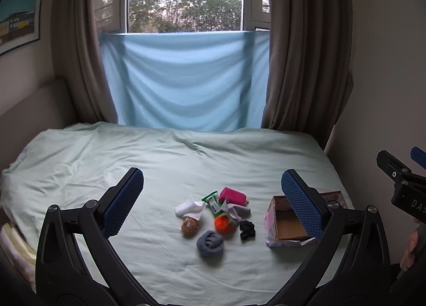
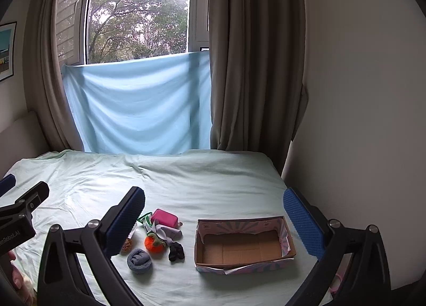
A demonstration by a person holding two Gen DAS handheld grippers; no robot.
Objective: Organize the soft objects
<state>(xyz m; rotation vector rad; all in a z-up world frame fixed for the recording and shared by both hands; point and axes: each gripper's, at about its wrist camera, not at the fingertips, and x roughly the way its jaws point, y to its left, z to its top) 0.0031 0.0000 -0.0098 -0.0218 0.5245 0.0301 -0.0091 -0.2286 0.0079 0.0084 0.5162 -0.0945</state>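
Both tools, left [image 1: 212,191] and right [image 2: 214,209], spread wide, gripping nothing. Ahead of right tool: cardboard box [image 2: 243,262], empty; rolled grey sock [image 2: 139,260] beside, on bed [image 2: 186,181].

A cluster of soft objects [image 2: 155,239] is laid on the bed [image 2: 202,181], just left of the box [image 2: 243,262]; behind the box, a curtain [image 2: 250,66] is hung.

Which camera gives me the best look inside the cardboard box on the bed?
The right wrist view: the cardboard box sits unobstructed between the fingers, its whole bare floor visible. In the left wrist view, the left hand-held gripper has its right finger across the box, hiding part of the interior.
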